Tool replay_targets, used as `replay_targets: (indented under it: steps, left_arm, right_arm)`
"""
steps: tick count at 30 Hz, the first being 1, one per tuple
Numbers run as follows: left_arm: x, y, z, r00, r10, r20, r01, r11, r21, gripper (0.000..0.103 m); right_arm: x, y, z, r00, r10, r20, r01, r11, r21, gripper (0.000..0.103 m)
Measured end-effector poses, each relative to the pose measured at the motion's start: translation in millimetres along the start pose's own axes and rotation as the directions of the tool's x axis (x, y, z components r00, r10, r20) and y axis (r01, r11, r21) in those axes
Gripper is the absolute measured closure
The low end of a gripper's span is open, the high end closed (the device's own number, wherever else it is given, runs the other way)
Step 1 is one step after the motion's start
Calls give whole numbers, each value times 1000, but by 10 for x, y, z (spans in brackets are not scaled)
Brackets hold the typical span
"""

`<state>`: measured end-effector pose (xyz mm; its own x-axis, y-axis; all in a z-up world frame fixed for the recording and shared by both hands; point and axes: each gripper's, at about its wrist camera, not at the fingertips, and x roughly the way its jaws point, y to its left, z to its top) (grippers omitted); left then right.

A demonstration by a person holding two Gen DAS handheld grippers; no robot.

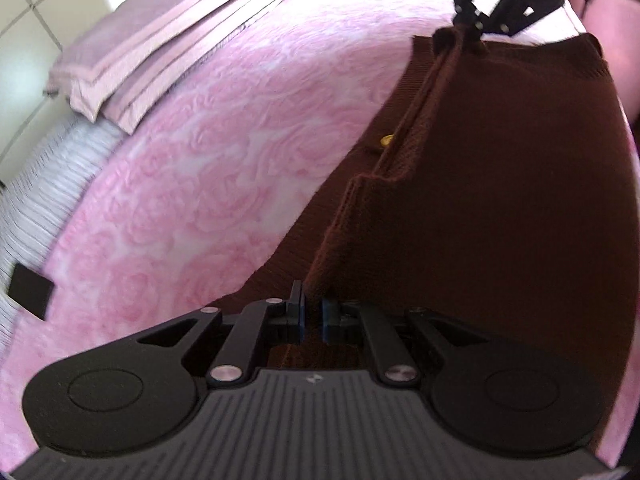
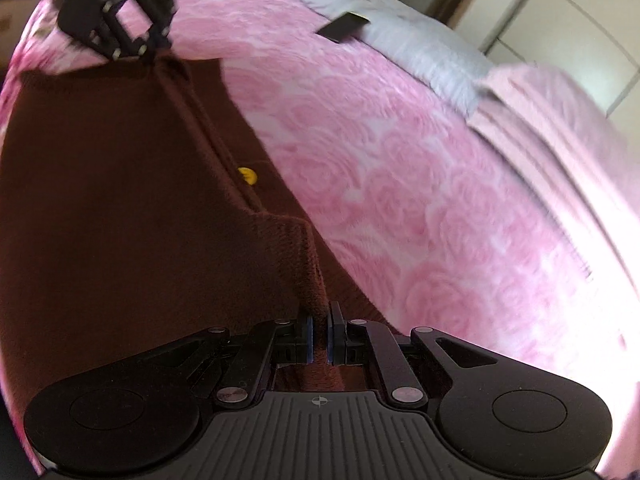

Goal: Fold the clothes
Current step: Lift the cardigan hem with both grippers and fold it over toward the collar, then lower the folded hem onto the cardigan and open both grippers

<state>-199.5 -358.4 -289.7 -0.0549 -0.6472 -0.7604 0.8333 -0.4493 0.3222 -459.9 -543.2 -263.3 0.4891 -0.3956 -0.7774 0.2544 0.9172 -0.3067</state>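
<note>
The dark brown knitted garment point(image 1: 500, 200), soft and probably a little heavy, fills the right of the left wrist frame on the pink rose-patterned bedcover point(image 1: 200, 168), its folded edge pinched by left gripper point(image 1: 311, 316) and right gripper point(image 2: 319, 340).

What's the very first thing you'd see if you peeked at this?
A big dark brown sweater spread across a pink rose-patterned blanket, with a tiny yellow button shining near its middle fold. The right gripper pinches one end of the folded edge, and the left gripper pinches the other end. Folded pink bedding lies at the bed's far side.
</note>
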Motion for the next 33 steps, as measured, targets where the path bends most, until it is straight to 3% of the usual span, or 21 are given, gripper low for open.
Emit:
replay_targets:
  steps: [5,6,9,10,13,15,16,17,18,19,21,24,28,31,32,33]
  left_arm:
    - [138,273,-79,999,-29,26,33,986,-161,78]
    - [101,327,-105,999,-28,36,35,978,-204,78]
    - [32,472,-188,997,-42,64,59,950,-306,79]
    - [21,491,-207,997,-48,67,67,943,-326,78]
    - [50,493,-234,996,-61,58,77,936,-343,76]
    - [83,503,-230,996,-67,61,84,930,-357,76]
    - [100,514,-226,995,-73,66,92,925,-369,80]
    - [109,509,-214,995,-79,68,99,924,-369,95]
    - [116,498,-199,994,-86,69,105,925,-364,95]
    - [112,473,-177,995,-72,65,90,934,-345,96]
    - [81,420,-130,998,-29,59,46,951,-304,96]
    - [122,400,-116,998,-5,56,21,955,-297,96]
    - [214,388,-144,999,4,42,10,948,-318,96]
    - [175,417,-136,1000,6,28,4,939,-343,91]
    - [131,430,-136,1000,15,22,-6,937,-350,89]
    - [58,432,-147,999,30,19,-21,936,-352,88]
  right_arm:
    - [125,-232,-140,998,59,28,-64,979,192,98]
    - [108,-247,-171,998,59,38,-66,972,225,94]
    - [-10,-366,-284,996,15,86,-44,935,353,49]
    - [-47,-408,-325,995,7,102,-47,917,397,48]
    - [-83,-528,-458,987,60,150,-131,845,518,48]
    - [-71,-555,-494,985,76,155,-149,823,548,48]
    - [-67,-564,-510,984,81,157,-157,813,561,48]
    - [-69,-573,-521,984,79,162,-159,803,574,48]
    - [-71,-583,-532,983,76,166,-161,793,587,60]
    - [-73,-593,-543,983,74,170,-163,783,600,95]
    - [-94,-601,-549,982,69,175,-164,770,617,96]
    - [-154,-583,-462,987,25,160,-115,807,579,96]
    - [46,-555,-445,992,22,122,-88,820,565,96]
    - [92,-584,-486,993,30,118,-96,794,600,96]
    - [65,-599,-487,993,29,113,-92,790,606,95]
    - [16,-595,-475,995,5,97,-63,797,600,84]
